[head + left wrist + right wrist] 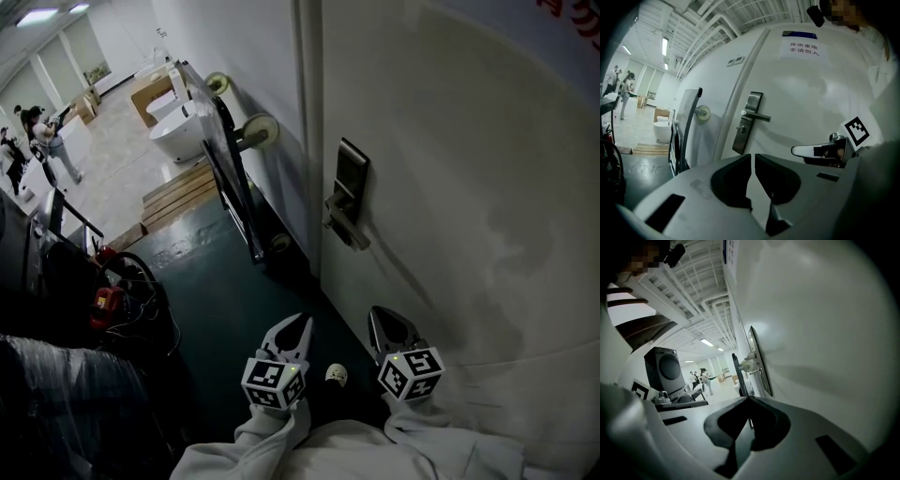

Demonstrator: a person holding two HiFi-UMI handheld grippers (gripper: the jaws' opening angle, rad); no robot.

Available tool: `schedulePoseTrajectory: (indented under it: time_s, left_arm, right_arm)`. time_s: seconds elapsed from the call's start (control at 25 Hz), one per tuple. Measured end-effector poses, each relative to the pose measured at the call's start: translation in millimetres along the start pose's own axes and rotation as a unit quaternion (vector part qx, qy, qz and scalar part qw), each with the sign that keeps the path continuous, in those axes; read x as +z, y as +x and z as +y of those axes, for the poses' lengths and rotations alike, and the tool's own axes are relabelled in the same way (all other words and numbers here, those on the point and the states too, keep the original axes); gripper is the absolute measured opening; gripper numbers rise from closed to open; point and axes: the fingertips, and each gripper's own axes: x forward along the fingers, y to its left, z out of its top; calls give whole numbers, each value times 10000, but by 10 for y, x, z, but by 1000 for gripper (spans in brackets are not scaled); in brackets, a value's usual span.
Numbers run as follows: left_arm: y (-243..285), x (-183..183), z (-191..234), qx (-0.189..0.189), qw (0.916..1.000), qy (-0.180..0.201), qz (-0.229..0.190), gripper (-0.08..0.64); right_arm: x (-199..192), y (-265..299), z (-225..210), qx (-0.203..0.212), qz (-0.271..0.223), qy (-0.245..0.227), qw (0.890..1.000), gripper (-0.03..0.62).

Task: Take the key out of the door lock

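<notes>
Left claw (pixel 300 323) and right claw (pixel 381 315) were both closed, empty, well below the lock (pixel 349 187). Key (pixel 738 127) sat in it under the handle (pixel 759 116); I'd open one, grip squarely, pull straight.

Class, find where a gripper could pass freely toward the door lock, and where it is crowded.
Free: bare white door between the silver lock plate and the right gripper. Crowded: black leaning frame and tangled cables at left.
</notes>
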Motion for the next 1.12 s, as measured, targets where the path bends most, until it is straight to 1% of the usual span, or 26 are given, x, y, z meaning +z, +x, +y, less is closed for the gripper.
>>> schedulePoseTrajectory:
  time_s: [0.28,0.48,0.72,0.84,0.96,1.12]
  left_arm:
    - [323,95,58,-13,9999,69,-95,34]
    - [420,110,61,-115,9995,-255,-154,34]
    - [481,152,135,-171,9995,-245,-84,34]
    - [540,194,206,-242,9990,-374,-70,34]
    - [597,288,272,-301,9985,-460,-34,34]
    - [679,419,362,-375,9985,-399,-1,34]
  right_arm:
    - [115,237,-102,115,-81,-8,9999,43]
    - [67,327,-121,167,-61,34,9998,43]
    - [86,361,-158,0,-117,139,9998,43]
    - [91,416,-175,-75,-122,203,9997,43]
    - [178,465,-181,-183,-165,247,9994,43]
    - [271,539,-167,-301,-219,306,9988,43]
